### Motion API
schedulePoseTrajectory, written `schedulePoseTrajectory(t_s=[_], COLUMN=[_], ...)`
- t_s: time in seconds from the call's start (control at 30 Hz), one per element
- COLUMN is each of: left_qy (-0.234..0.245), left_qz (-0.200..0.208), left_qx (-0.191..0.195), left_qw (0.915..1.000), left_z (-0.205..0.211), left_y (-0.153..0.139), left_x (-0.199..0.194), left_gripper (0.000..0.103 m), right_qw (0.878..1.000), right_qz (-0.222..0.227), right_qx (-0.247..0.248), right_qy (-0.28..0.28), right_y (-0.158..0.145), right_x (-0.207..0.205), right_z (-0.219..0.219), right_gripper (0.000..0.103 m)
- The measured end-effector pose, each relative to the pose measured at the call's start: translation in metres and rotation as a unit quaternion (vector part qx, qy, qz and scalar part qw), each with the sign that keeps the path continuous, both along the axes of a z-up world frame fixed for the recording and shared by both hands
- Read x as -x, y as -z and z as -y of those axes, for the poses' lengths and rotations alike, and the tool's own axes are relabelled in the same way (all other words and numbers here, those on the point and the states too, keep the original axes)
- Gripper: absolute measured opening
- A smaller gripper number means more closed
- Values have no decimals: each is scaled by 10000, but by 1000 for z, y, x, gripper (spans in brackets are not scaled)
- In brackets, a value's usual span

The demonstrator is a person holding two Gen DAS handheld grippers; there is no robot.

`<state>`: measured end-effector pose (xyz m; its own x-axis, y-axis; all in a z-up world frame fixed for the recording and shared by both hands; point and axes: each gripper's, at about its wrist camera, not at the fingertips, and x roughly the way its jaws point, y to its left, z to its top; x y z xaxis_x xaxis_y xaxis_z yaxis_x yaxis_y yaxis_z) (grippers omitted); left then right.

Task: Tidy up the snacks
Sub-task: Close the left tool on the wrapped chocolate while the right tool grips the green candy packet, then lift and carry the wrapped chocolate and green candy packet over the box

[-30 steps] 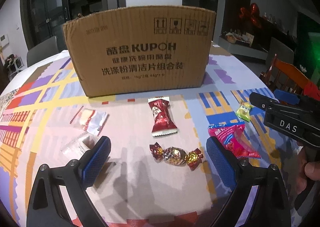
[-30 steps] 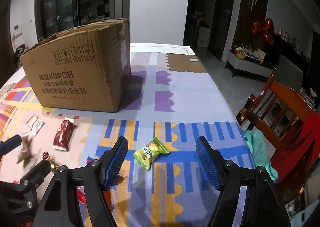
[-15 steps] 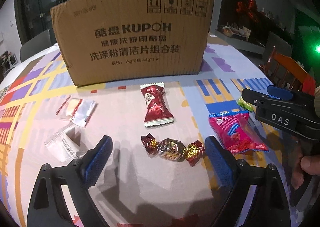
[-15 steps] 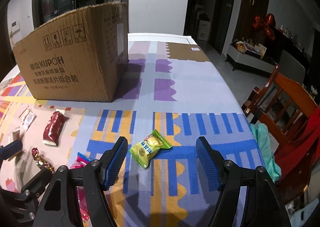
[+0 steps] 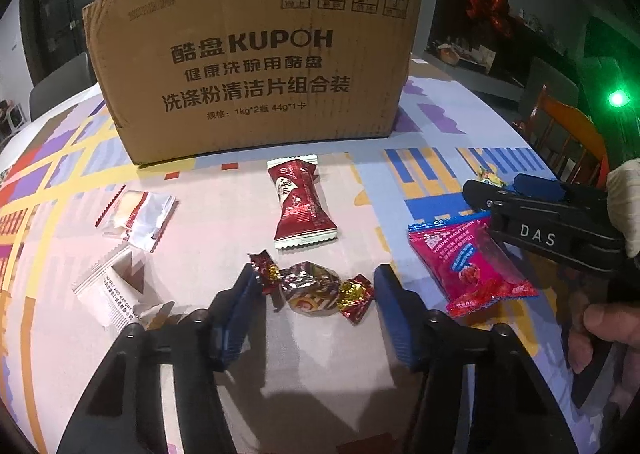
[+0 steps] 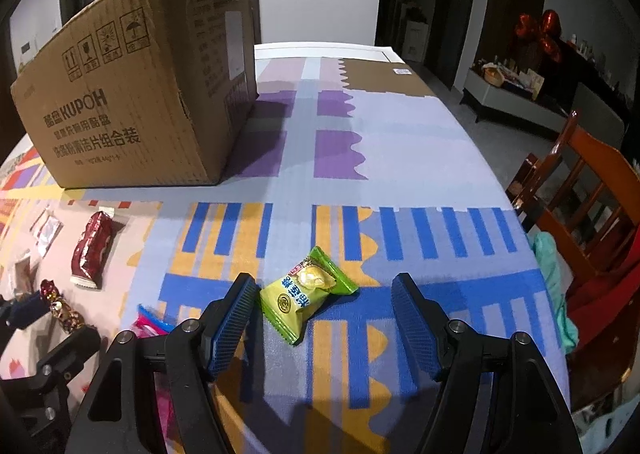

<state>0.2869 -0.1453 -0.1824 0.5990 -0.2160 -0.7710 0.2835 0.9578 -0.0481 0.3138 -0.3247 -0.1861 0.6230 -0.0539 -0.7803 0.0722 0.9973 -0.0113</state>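
A twist-wrapped brown and gold candy (image 5: 310, 288) lies on the patterned tablecloth between the fingers of my left gripper (image 5: 317, 276). The jaws are closing on it: the left pad is at the wrapper's twisted end, and the right pad is still a little apart. In the right wrist view a yellow-green candy packet (image 6: 306, 294) lies between the fingers of my right gripper (image 6: 324, 282), which is open, with the left pad close to the packet's edge. Behind the snacks stands a cardboard box (image 5: 256, 70), its top out of sight.
A dark red packet (image 5: 300, 206), a pink packet (image 5: 468, 262) and two whitish packets (image 5: 138, 214) (image 5: 112, 290) lie around the candy. A hand holds the right gripper's black body (image 5: 552, 230) over the pink packet's far end. A wooden chair (image 6: 580, 190) stands by the table's right edge.
The left jaws have narrowed around the twist-wrapped candy, which looks closer. The right gripper has sunk toward the yellow-green packet, which now lies between its fingers.
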Motion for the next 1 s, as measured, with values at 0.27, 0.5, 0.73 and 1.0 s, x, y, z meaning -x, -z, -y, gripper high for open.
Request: schedulePoseTrajectory(t_s=[0.27, 0.5, 0.73, 1.0], left_qy=[28, 43, 9, -39], left_qz=[89, 181, 249, 344], left_qx=[-11, -74, -25, 37], left_qw=[10000, 9998, 9997, 9994], left_z=[1, 0, -3, -8], left_y=[-3, -8, -15, -28], left_x=[4, 6, 7, 11], left_gripper=[35, 28, 27, 27], right_qw=[9998, 9994, 9993, 9987], right_qz=[67, 71, 153, 314], right_qx=[4, -17, -1, 47], right_qy=[-193, -345, -350, -391], right_y=[-2, -3, -9, -27], right_x=[3, 8, 11, 15], right_z=[-7, -11, -12, -16], right_gripper=[46, 27, 25, 25])
